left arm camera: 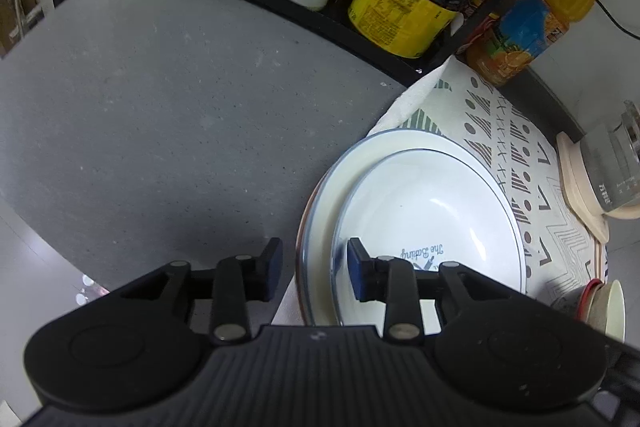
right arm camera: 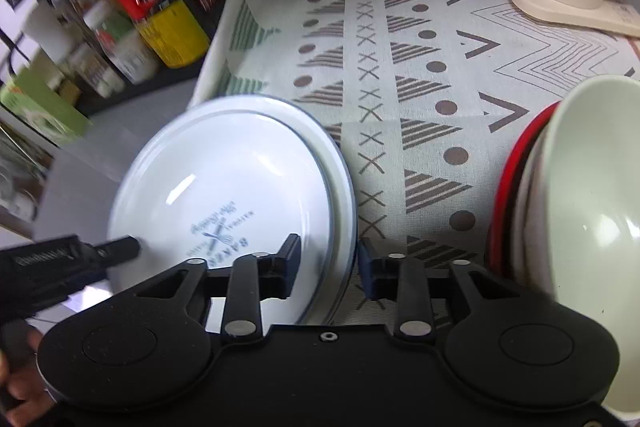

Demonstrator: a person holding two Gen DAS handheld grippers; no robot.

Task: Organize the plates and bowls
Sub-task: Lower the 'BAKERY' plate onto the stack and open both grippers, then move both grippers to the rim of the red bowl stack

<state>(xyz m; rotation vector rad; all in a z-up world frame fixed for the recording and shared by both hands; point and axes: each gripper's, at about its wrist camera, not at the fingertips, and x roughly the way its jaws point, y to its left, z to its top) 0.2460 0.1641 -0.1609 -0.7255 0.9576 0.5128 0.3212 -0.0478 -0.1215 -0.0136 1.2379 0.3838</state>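
Both views are taken from just behind the fingers, angled steeply down and held close to the surface. The left gripper [left arm camera: 314, 269] is seen over the stacked plates' [left arm camera: 424, 199] left rim, the right gripper [right arm camera: 328, 265] over their [right arm camera: 224, 183] right rim. The patterned mat [left arm camera: 516, 147] [right arm camera: 420, 75] and the bottles beyond are shared.

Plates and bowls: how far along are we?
Done: plates stacked at the mat's left edge, bowls nested on the right. In hand: left gripper and right gripper straddle the plates' opposite rims, no clamp visible. Left: maybe centring the off-centre top plate.
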